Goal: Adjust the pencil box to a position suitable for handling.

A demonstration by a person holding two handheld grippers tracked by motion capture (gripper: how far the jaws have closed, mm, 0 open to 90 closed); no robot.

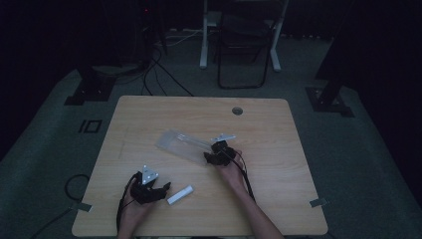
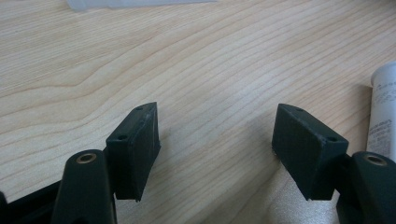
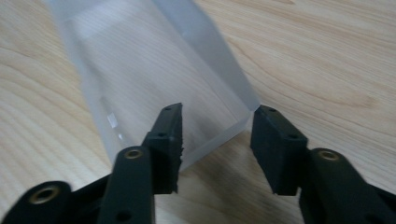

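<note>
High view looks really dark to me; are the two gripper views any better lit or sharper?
High view: dim, room almost black, only the table lit. Left gripper view: bright, wood grain crisp, white tube cut off at the edge. Right gripper view: bright, but the clear box is hazy and soft farther back.

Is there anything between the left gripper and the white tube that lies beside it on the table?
Nothing visible stands in the way. In the high view the white tube lies on bare table just beside the left gripper, whose jaws stand open with nothing between them. The clear plastic box is farther off, at the right gripper.
</note>
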